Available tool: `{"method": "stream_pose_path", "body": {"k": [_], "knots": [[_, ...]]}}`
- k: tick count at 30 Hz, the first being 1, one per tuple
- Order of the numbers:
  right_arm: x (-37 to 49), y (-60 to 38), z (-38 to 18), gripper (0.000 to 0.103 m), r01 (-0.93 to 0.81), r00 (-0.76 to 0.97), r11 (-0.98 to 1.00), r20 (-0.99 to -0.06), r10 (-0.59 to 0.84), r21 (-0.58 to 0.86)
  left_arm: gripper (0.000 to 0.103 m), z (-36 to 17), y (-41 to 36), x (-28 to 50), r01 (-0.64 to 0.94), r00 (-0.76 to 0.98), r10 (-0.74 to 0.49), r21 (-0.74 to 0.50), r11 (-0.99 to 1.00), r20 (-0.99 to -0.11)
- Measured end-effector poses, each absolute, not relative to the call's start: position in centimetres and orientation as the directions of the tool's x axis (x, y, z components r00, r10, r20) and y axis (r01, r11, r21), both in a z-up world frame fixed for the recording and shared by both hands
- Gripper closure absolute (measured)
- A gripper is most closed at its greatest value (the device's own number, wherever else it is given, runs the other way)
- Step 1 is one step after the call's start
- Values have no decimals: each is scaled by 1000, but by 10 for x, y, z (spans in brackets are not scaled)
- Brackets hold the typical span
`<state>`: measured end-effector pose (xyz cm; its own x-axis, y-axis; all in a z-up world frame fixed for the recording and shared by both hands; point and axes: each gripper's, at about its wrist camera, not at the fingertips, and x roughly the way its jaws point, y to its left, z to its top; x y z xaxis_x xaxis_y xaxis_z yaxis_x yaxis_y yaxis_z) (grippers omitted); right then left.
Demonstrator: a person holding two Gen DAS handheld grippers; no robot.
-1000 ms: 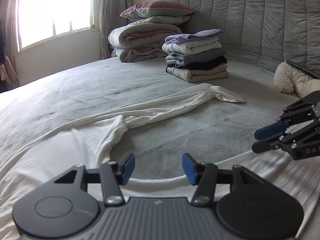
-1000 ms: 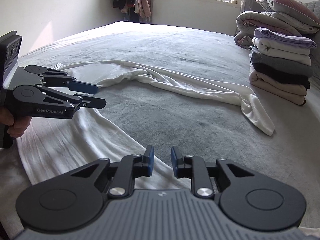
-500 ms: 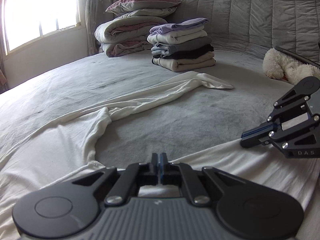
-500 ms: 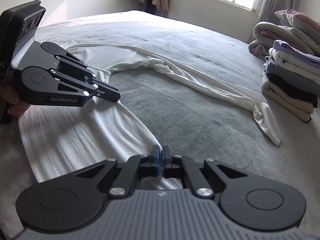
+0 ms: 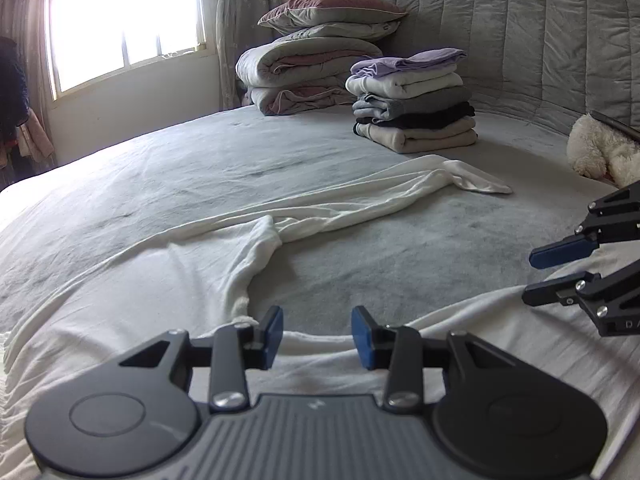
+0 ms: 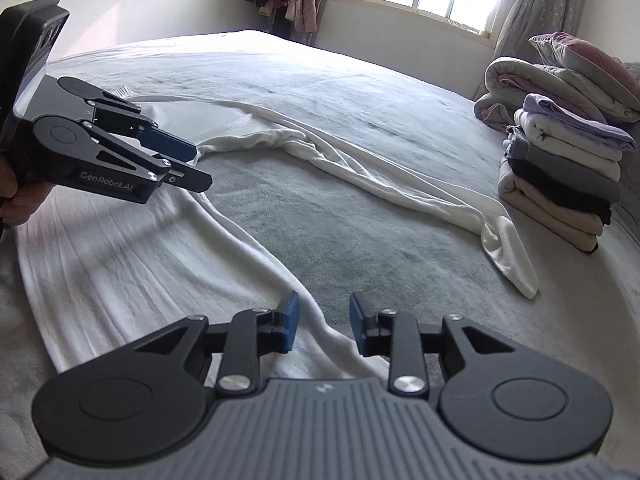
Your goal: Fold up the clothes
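Over the near hem of the white garment (image 5: 168, 280), left tongs (image 5: 317, 338) are opening, blue pads spread, nothing pinched; the soft ribbed cloth is lying just below them. Right tongs (image 6: 323, 328) are opening too, pads apart above the garment's edge, gripping nothing. Both are pointing forward and tilting down toward the bed (image 5: 360, 248). A hand (image 6: 16, 200) is gripping the left tool's black body at the right-wrist view's left edge. Garment is sprawling flat and wrinkled on the grey plush bed cover, one long sleeve (image 5: 400, 196) trailing toward the neat stack of folded clothes (image 5: 416, 104). Rolled quilts and a pillow (image 5: 312, 64) are sitting beside the stack, against the quilted grey headboard (image 5: 540, 40). A fluffy white plush toy (image 5: 600, 152) is lying at right.
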<state>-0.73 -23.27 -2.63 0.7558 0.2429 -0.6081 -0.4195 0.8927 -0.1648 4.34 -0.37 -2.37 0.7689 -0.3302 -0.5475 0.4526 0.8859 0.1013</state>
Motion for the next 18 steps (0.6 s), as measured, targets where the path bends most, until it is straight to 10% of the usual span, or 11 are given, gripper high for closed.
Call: {"method": "stream_pose_path", "body": {"k": [6, 18], "knots": [[6, -221, -15, 68, -431, 744, 899, -596, 304, -79, 85, -24, 15, 50, 411, 750, -293, 72, 909, -593], [39, -172, -27, 67, -523, 652, 848, -678, 338, -81, 79, -39, 11, 63, 375, 767, -263, 77, 924, -585]]}}
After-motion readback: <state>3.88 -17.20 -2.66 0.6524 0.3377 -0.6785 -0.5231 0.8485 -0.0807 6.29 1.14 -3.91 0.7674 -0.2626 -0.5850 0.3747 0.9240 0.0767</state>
